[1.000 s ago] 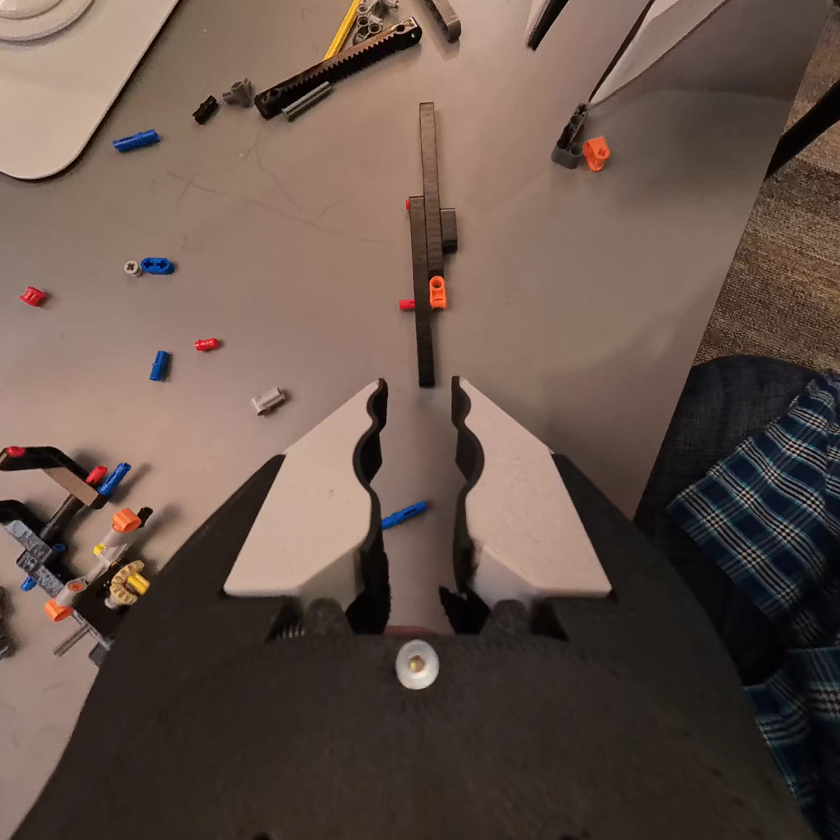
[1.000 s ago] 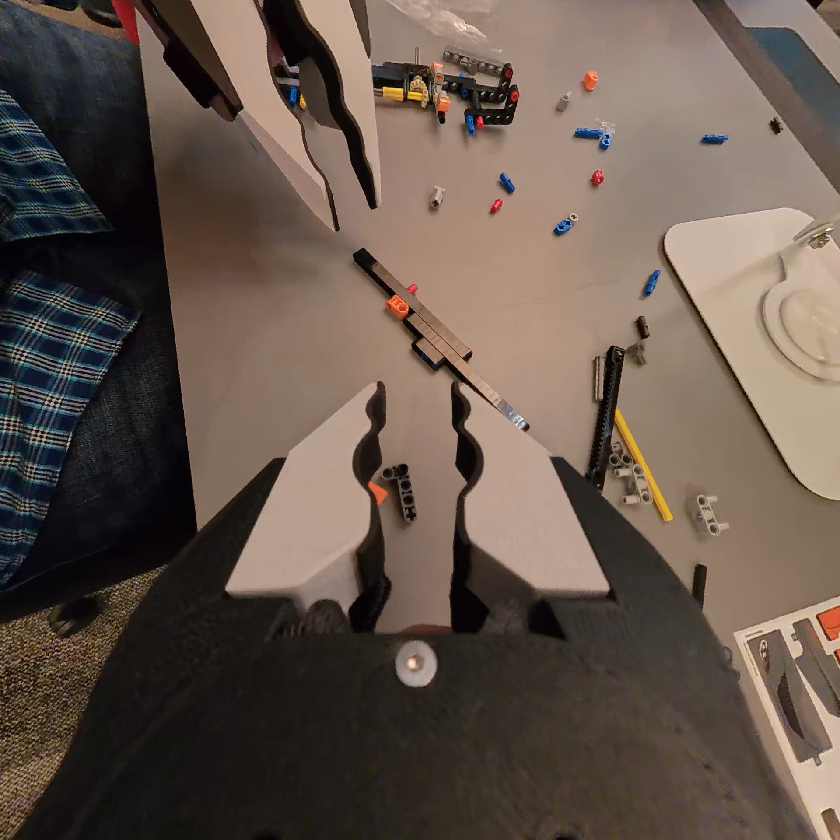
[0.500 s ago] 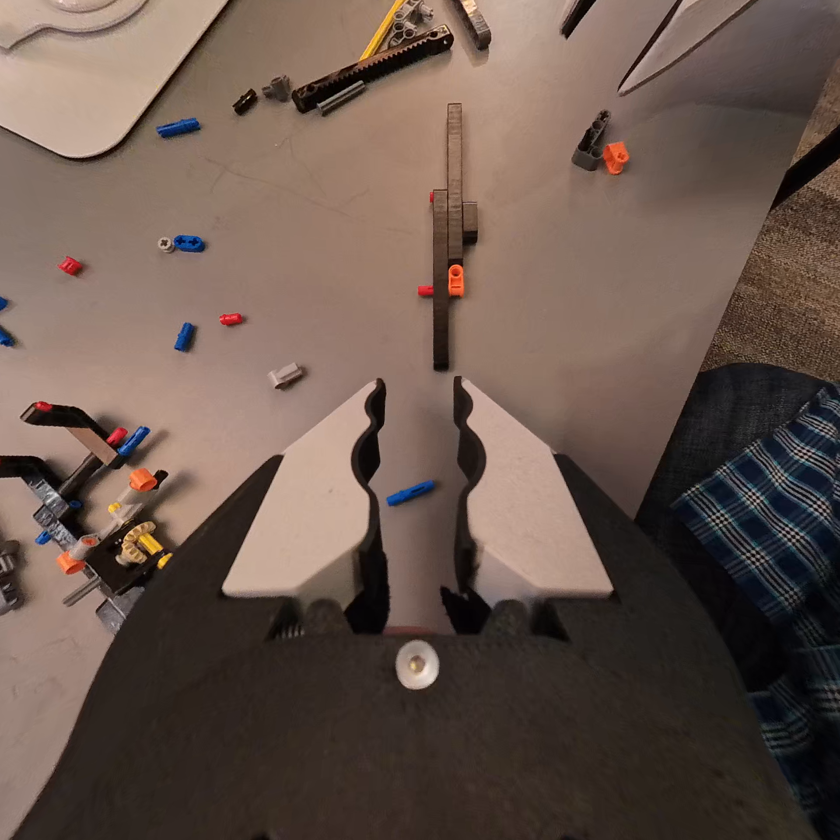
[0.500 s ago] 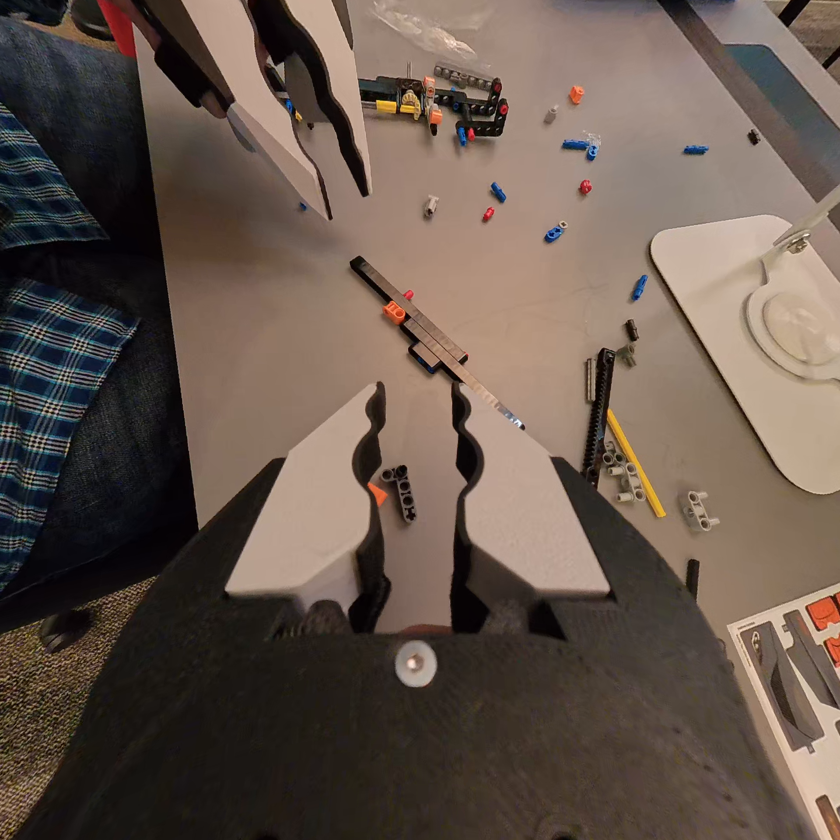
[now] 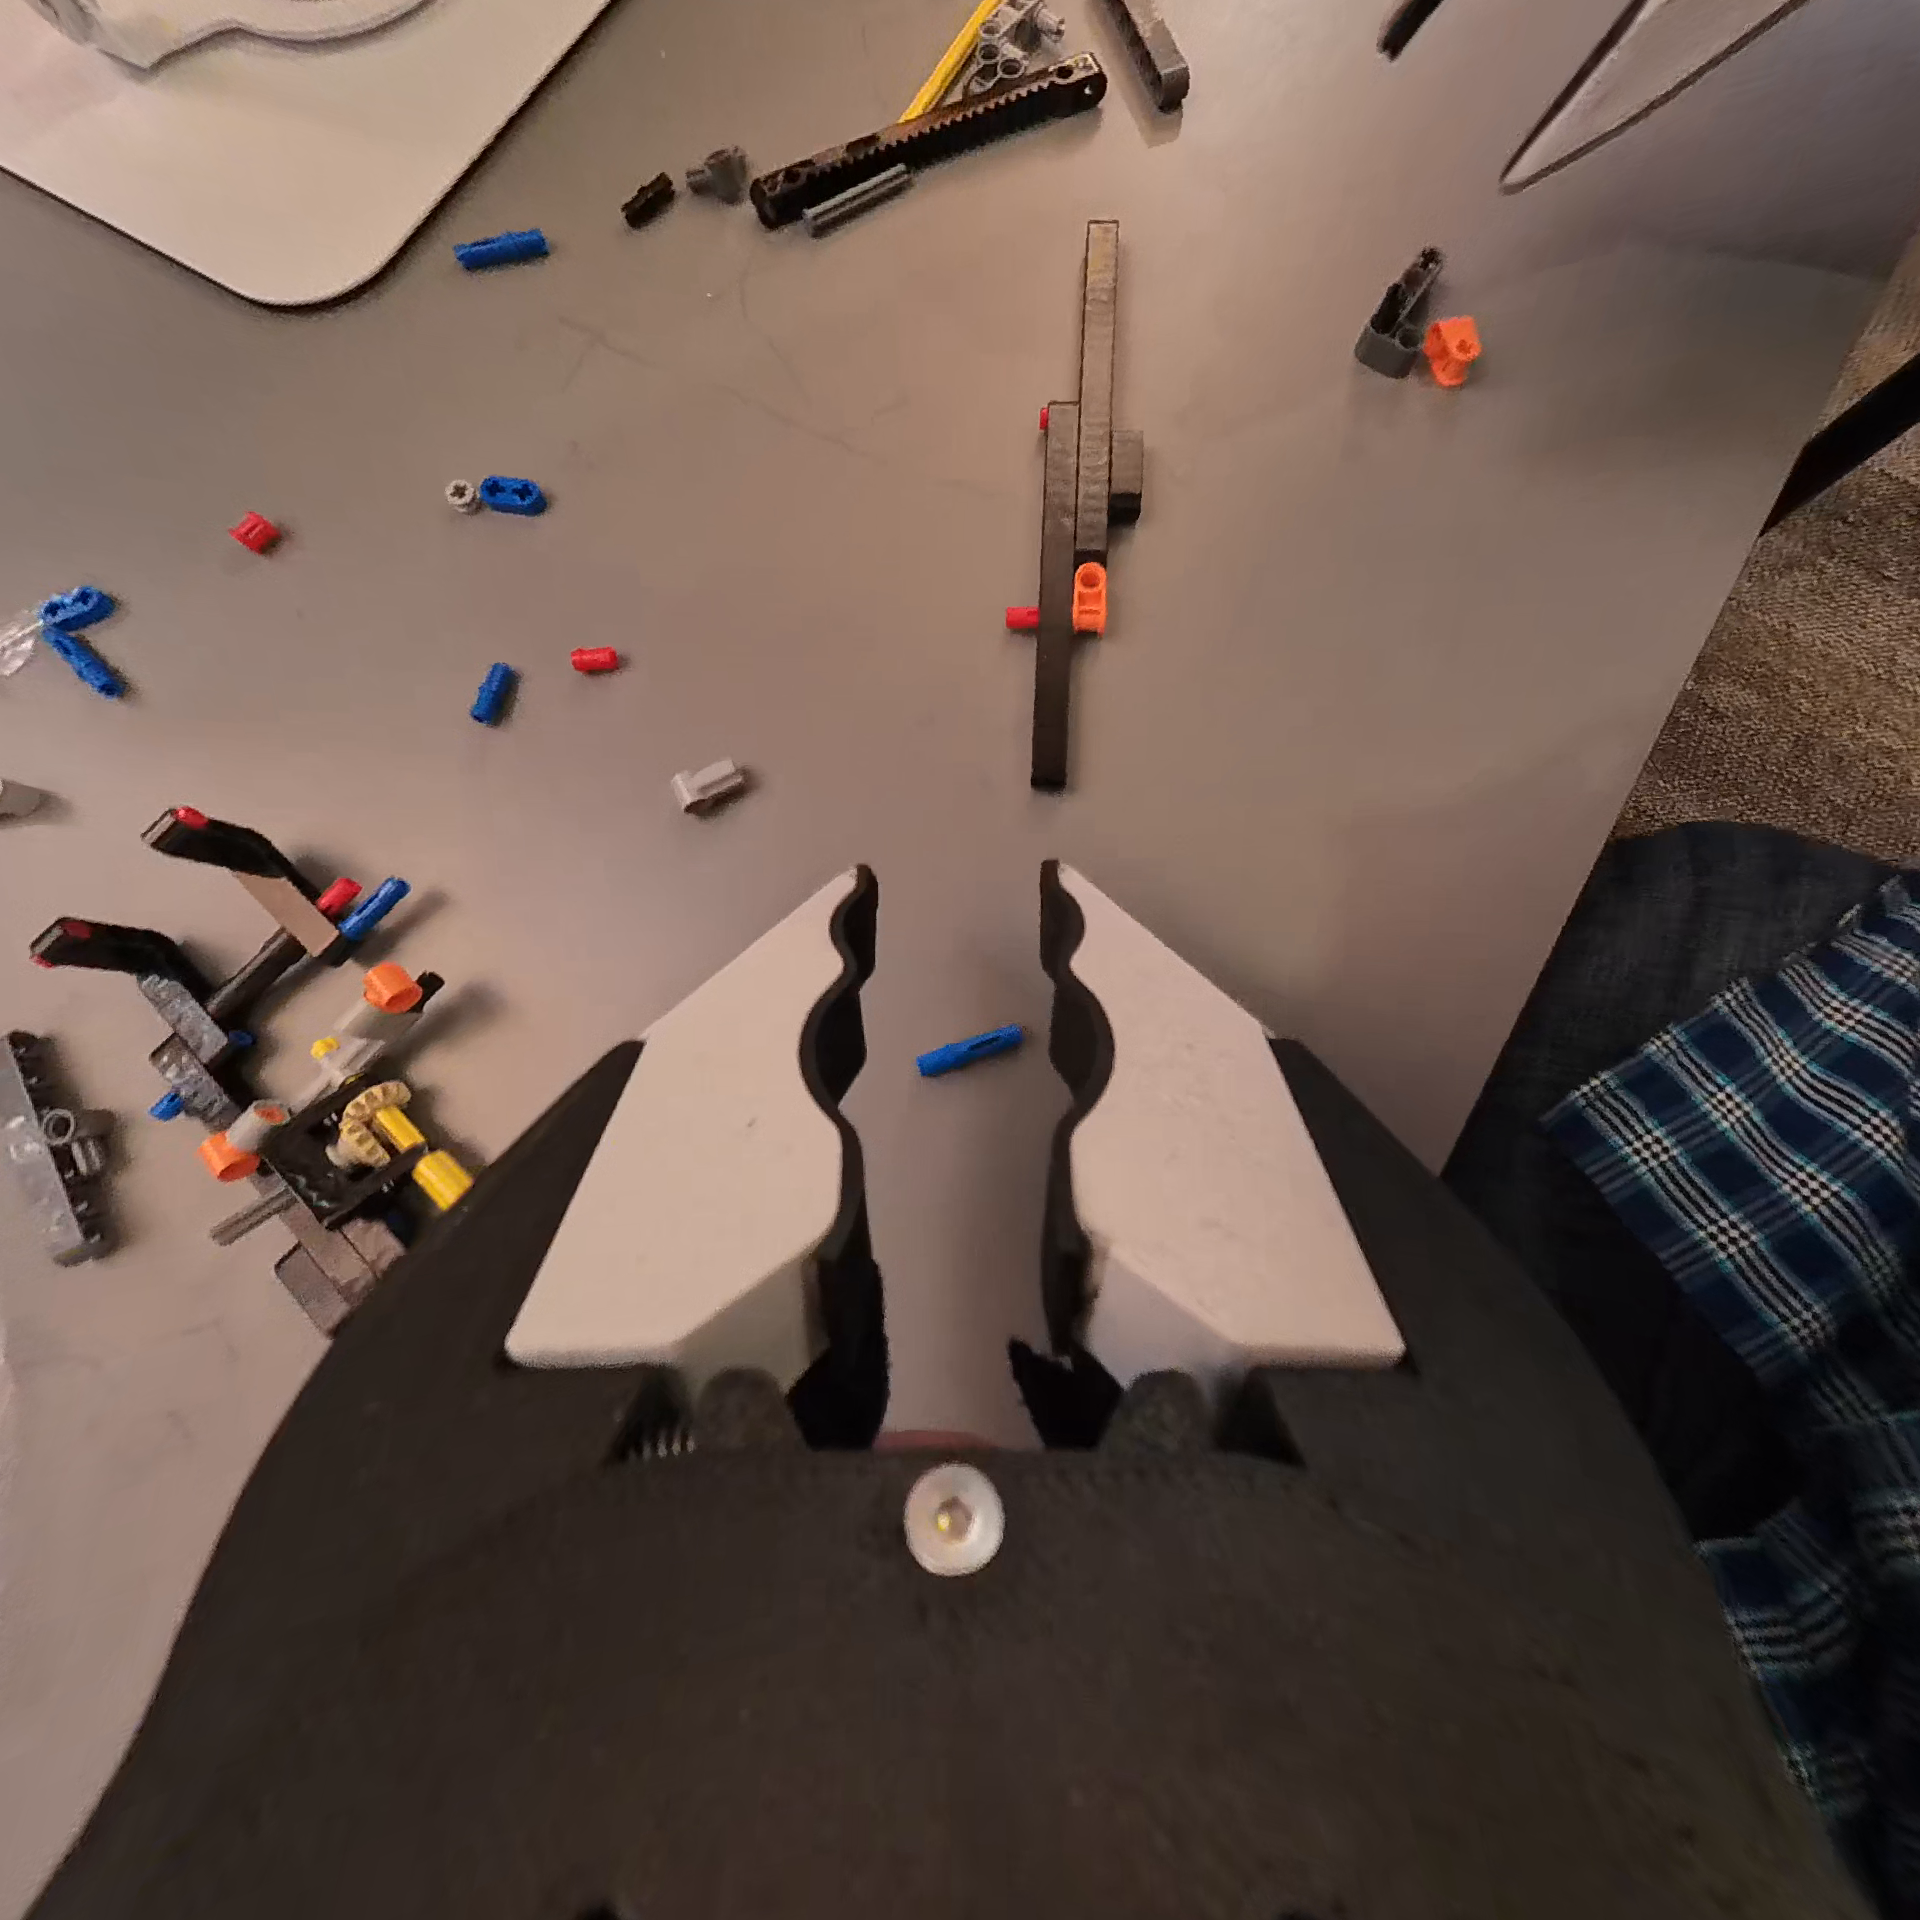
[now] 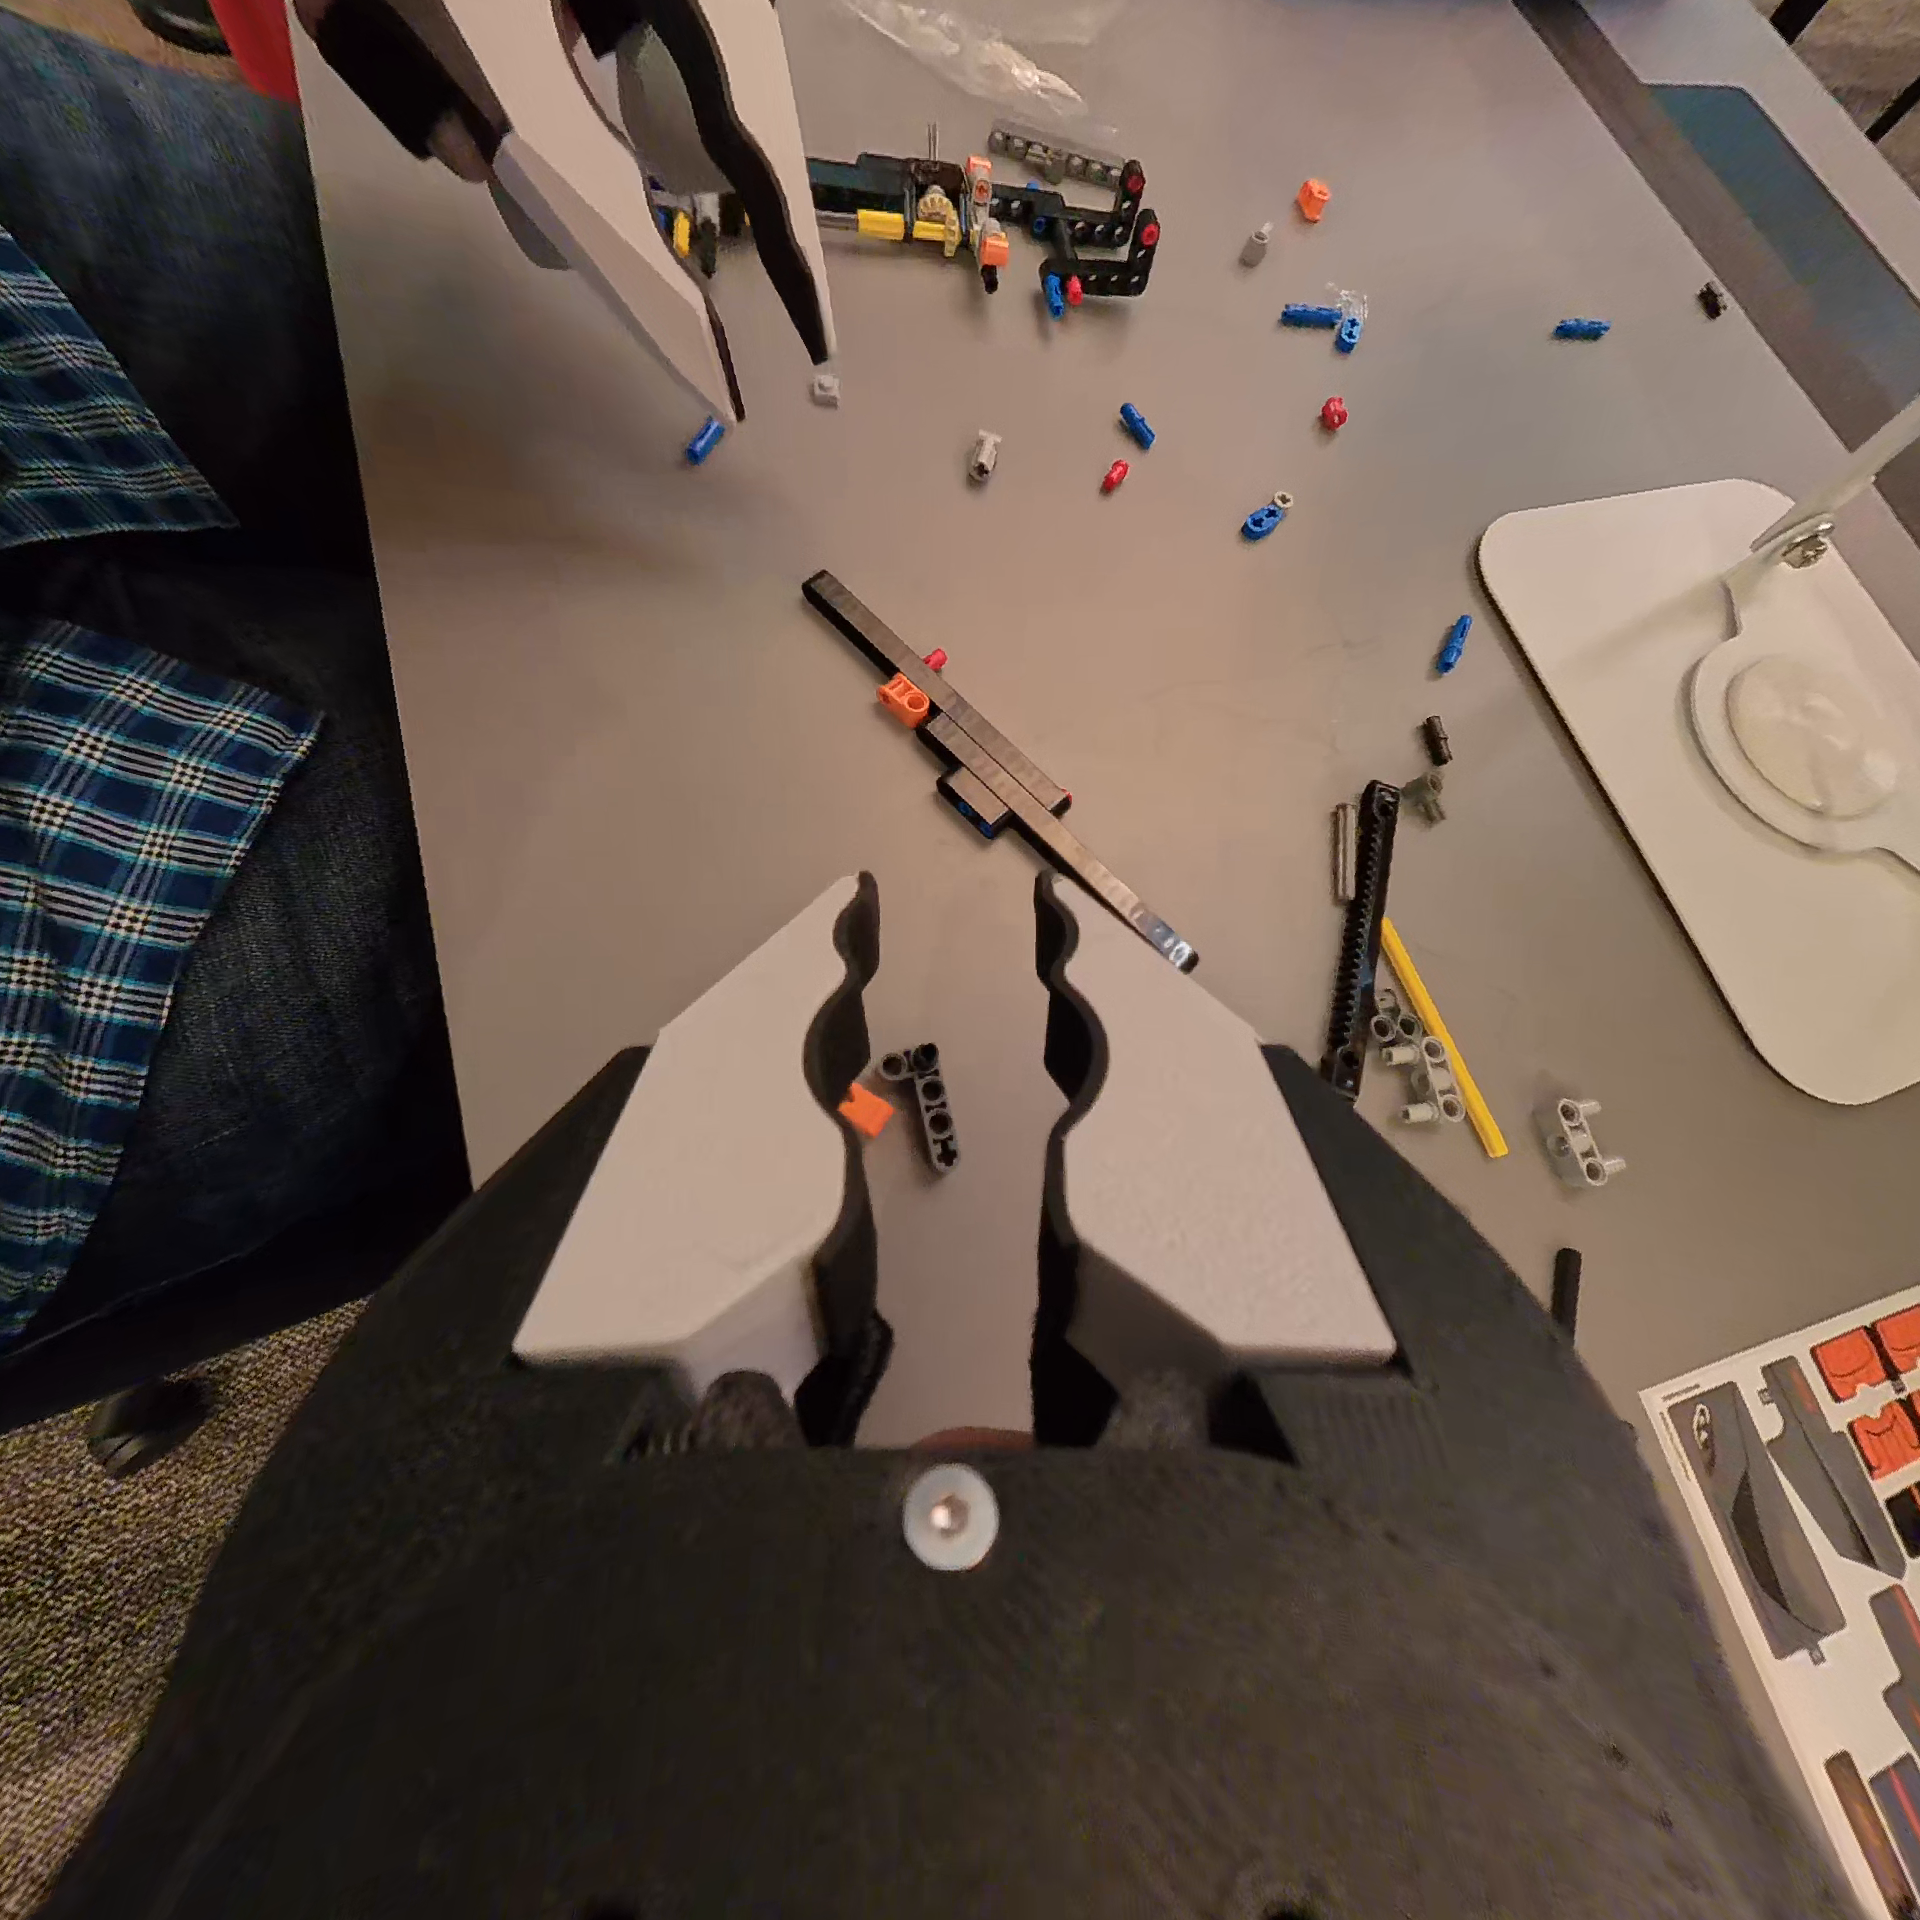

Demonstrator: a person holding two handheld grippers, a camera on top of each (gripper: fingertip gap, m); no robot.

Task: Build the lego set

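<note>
A long black beam assembly (image 5: 1081,499) with an orange connector (image 5: 1089,597) lies flat on the grey table; it also shows in the right wrist view (image 6: 966,727). My left gripper (image 5: 956,873) is open and empty above the table, short of the assembly's near end. A blue pin (image 5: 969,1049) lies on the table under the gap between its fingers. My right gripper (image 6: 954,883) is open and empty, over a small grey beam (image 6: 925,1107) and an orange piece (image 6: 864,1110). The left gripper also shows in the right wrist view (image 6: 774,382), with the blue pin (image 6: 704,438) at its tip.
A partly built assembly (image 5: 291,1091) lies at the left, (image 6: 987,213) far in the right view. Blue and red pins are scattered about. A black toothed rack (image 6: 1361,935), a yellow axle (image 6: 1439,1039), a white base plate (image 6: 1714,779) and a printed sheet (image 6: 1808,1558) lie to the right. A person's plaid sleeve (image 5: 1766,1195) is beyond the table edge. Some 15 cm of space lies between my two pairs of fingers.
My left gripper has drawn back from the black beam assembly, so the blue pin sits farther up between its fingers. The right gripper has hardly moved. Both stay open.
</note>
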